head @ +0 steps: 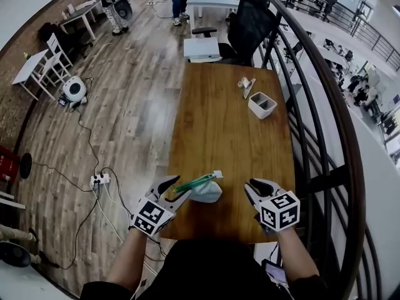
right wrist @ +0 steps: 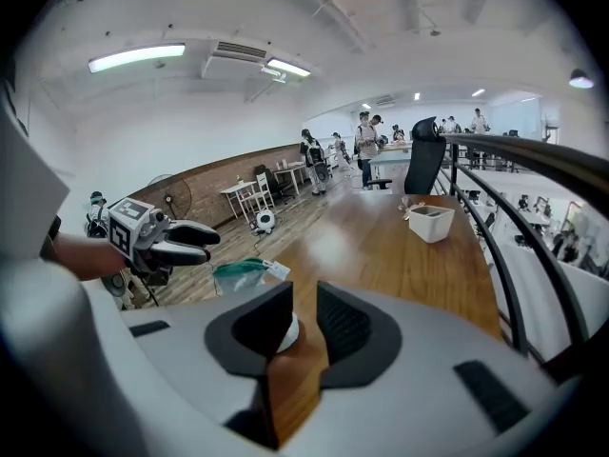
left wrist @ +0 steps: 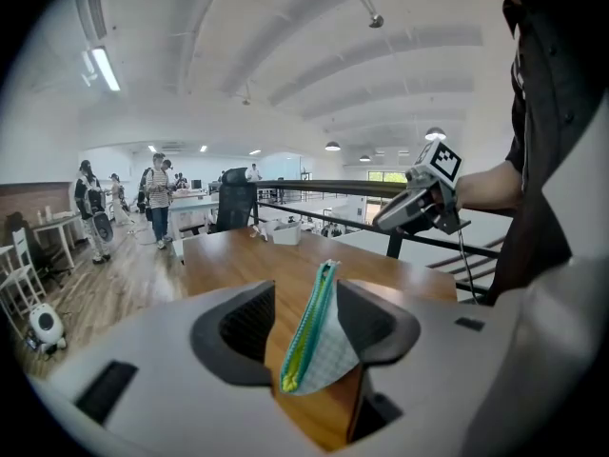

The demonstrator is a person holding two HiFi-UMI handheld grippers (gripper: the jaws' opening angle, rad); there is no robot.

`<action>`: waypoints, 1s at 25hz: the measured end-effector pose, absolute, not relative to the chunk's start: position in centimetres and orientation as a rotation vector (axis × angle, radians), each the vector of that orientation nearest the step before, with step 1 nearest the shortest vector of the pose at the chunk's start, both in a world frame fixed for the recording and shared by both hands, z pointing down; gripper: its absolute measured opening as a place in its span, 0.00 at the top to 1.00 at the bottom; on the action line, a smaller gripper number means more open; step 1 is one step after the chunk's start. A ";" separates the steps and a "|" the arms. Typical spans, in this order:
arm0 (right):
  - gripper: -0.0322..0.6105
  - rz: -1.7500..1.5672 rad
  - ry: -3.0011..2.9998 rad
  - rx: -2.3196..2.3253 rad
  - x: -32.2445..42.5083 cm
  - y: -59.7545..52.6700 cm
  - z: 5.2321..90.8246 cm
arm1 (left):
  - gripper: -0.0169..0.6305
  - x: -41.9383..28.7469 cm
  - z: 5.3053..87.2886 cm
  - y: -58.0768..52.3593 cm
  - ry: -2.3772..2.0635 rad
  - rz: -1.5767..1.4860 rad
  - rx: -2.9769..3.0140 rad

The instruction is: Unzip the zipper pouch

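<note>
Barely begun, apparently: pale checked fabric pouch with teal zipper (head: 205,191) upright near the front edge of the brown wooden table (head: 219,124), seemingly zipped. Framed by the wide-spread jaws of the left gripper (head: 182,186), not visibly pinched. Narrow gap at the right gripper (head: 248,185), well apart (small white bit (right wrist: 285,334) beside one pad, unidentifiable). Ample bare tabletop ahead; scant margin nearside, dark railing (head: 352,167) rightward

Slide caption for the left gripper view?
Open left gripper straddles the green-zippered pouch on the wooden table; right gripper hovers beyond.
</note>
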State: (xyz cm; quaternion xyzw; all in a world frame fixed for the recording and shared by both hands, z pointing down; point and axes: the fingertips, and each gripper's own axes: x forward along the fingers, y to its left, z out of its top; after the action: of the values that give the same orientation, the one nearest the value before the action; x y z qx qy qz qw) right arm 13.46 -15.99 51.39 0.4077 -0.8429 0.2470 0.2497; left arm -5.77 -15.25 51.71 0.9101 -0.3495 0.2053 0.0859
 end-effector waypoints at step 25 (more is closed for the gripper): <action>0.96 0.243 -2.664 1.275 20.8 -14.1 42.5 | 0.94 -7.3 42.3 -10.8 -1.708 0.138 2.486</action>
State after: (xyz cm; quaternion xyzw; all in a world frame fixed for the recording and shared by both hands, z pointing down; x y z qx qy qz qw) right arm 20.78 -14.06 42.54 0.4285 -0.8954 0.0817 0.0891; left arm -7.26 -10.84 42.27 0.8218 -0.5646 0.0457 0.0613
